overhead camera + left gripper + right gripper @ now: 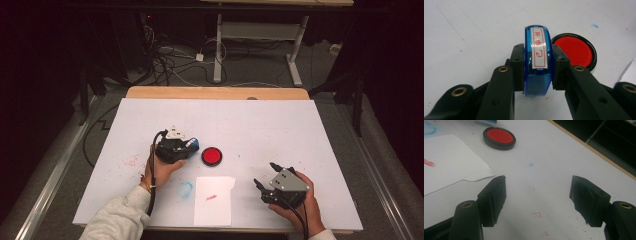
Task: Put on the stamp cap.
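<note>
The left gripper (536, 67) clamps a blue stamp (537, 60) just beside the red ink pad (212, 156) on the white table (300, 140), its stamping face hidden, while the right gripper (537, 195) rests empty, jaws apart, near a sheet of paper (214, 200).

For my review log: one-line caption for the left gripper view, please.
Left gripper clamps a blue stamp between its jaws, beside a red ink pad on the white table.
</note>
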### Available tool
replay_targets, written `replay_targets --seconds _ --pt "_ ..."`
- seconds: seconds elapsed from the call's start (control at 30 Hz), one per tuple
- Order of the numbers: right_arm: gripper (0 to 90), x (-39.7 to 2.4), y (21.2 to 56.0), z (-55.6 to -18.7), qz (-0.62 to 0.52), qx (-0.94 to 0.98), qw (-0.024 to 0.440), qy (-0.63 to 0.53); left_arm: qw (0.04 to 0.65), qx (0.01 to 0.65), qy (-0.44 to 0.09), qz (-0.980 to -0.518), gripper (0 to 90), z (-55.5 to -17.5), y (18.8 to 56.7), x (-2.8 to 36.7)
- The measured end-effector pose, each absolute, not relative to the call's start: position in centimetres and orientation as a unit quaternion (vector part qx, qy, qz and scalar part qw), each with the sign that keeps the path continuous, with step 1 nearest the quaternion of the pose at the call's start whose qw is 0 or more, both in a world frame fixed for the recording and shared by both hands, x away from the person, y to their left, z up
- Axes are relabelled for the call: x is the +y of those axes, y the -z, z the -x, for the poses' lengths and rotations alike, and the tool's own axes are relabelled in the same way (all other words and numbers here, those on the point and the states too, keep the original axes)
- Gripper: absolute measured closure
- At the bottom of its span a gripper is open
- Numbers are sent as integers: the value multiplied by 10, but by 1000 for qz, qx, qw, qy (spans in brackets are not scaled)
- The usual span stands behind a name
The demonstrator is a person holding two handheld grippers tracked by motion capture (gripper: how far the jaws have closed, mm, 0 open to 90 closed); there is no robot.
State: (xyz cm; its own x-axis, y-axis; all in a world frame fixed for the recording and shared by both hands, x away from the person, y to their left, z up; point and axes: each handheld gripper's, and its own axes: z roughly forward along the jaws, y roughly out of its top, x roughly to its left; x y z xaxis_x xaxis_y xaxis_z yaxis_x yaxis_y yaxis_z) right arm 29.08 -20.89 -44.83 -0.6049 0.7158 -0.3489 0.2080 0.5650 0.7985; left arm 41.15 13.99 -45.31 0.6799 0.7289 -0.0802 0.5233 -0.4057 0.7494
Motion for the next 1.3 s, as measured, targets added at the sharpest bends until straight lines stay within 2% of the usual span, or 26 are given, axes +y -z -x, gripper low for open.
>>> replay_targets --seconds 0.7,1.0,1.3 --pt "304 -208 449 -290 -278 819 343 -365 379 374 -131 -836 660 -411 462 135" --pt "303 -208 448 -290 -277 819 343 -367 394 371 -136 -830 587 -410 459 137" --pt "303 -208 448 -290 -277 819 343 -366 405 355 -164 -827 500 -405 450 137"
